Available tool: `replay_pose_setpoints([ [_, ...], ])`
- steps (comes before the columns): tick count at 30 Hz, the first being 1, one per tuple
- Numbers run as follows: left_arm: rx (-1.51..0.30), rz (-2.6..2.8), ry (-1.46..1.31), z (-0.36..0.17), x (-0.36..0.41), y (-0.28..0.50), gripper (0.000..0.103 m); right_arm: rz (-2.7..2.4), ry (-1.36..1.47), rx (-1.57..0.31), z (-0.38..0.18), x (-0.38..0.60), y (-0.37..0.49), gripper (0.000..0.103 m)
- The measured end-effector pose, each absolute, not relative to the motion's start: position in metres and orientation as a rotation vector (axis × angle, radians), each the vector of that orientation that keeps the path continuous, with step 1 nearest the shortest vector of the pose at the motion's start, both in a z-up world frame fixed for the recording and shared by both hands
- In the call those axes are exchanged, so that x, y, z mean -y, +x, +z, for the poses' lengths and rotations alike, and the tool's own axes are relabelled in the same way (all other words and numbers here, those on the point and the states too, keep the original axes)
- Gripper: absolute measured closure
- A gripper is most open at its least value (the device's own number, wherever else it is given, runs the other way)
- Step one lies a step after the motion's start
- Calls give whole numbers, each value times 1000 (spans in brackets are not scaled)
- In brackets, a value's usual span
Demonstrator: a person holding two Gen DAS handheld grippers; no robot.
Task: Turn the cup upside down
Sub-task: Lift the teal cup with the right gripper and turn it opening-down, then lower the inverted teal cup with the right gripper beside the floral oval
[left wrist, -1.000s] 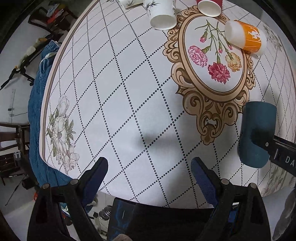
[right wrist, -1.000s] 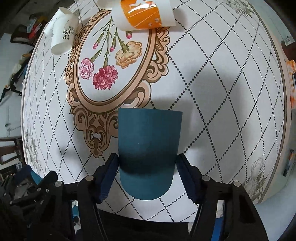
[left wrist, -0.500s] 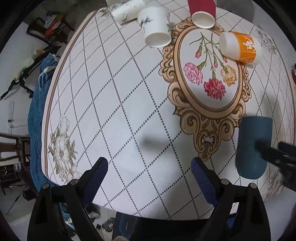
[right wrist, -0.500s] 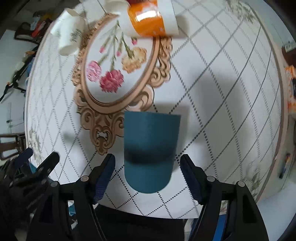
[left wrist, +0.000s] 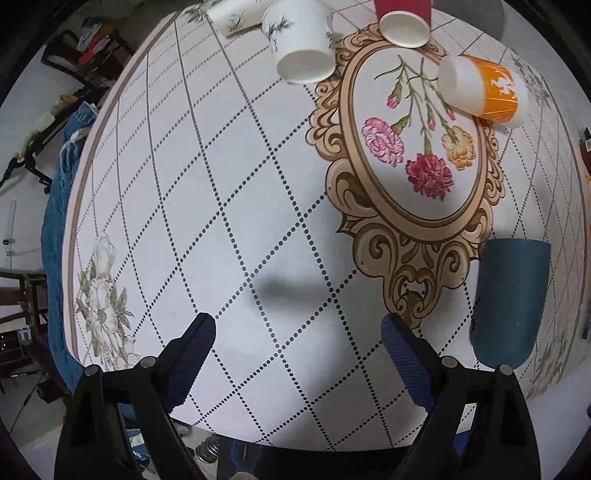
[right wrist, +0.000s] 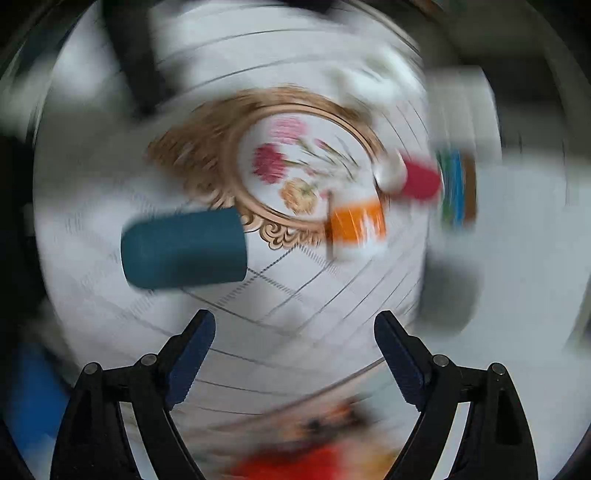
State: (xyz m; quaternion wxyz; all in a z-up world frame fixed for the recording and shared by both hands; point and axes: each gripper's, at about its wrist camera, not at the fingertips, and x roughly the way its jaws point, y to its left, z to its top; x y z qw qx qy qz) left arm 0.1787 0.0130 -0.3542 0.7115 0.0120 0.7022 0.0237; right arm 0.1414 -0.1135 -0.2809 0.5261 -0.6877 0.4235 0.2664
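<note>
A dark teal cup (left wrist: 511, 301) stands upside down on the patterned tablecloth, at the right of the left wrist view, beside the ornate gold frame print. In the blurred right wrist view it (right wrist: 184, 249) shows to the left, well clear of the fingers. My right gripper (right wrist: 293, 343) is open and empty, away from the cup. My left gripper (left wrist: 297, 347) is open and empty above the bare cloth, left of the teal cup.
An orange-and-white cup (left wrist: 480, 92) lies on its side at the far right. A white cup (left wrist: 301, 40) and a red cup (left wrist: 402, 18) are at the far edge. The table's near edge (left wrist: 295, 443) runs just beyond the left fingers.
My right gripper has let go of the teal cup, drawn back and swung round fast; its view is blurred. The cup stays upside down. The left gripper rose slightly.
</note>
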Motion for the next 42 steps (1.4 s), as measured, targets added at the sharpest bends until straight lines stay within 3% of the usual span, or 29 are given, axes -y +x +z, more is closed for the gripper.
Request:
replay_pose_setpoints([
  [7,-1606,68,9,-378,-25,170,11,1004,-2273,-588,-348,119,80,13],
  [12,-1627,74,-23,-393,-27,159,11,1178,-2564,-266,-375,144,70,13],
  [17,-1641,72,-51,-406,-34,147,11,1323,-2691,-128,-385,156,70,13],
  [24,-1653,69,-59,-416,-27,136,11,1427,-2737,-61,-405,160,75,16],
  [27,-1656,76,-63,-423,-25,131,11,1447,-2743,-62,-416,162,76,31],
  [42,-1639,90,-39,-417,-39,130,11,1277,-2521,-336,-430,110,99,32],
])
